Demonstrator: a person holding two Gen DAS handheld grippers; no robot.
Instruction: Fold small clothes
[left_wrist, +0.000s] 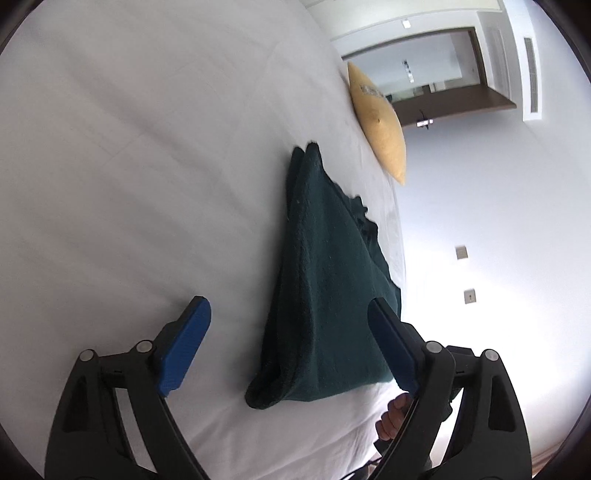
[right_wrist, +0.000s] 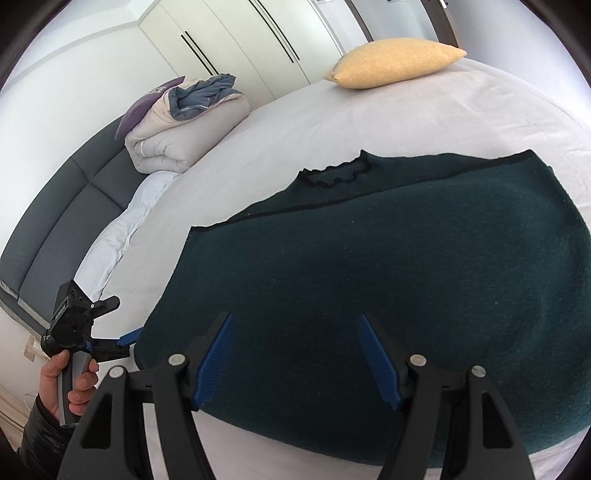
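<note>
My left gripper (left_wrist: 288, 345) fingers apart, my right gripper (right_wrist: 295, 360) fingers apart over green garment (right_wrist: 388, 266), white bed (right_wrist: 332, 122), yellow pillow (right_wrist: 395, 62), folded duvet (right_wrist: 177, 133), wardrobe (right_wrist: 236, 40).

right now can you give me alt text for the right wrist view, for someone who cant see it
A dark green garment lies folded on a white bed, with the open right hand-held gripper just above its near edge. At lower left, a hand holds the left hand-held gripper beside the garment. A yellow pillow and a rolled duvet sit farther back.
</note>
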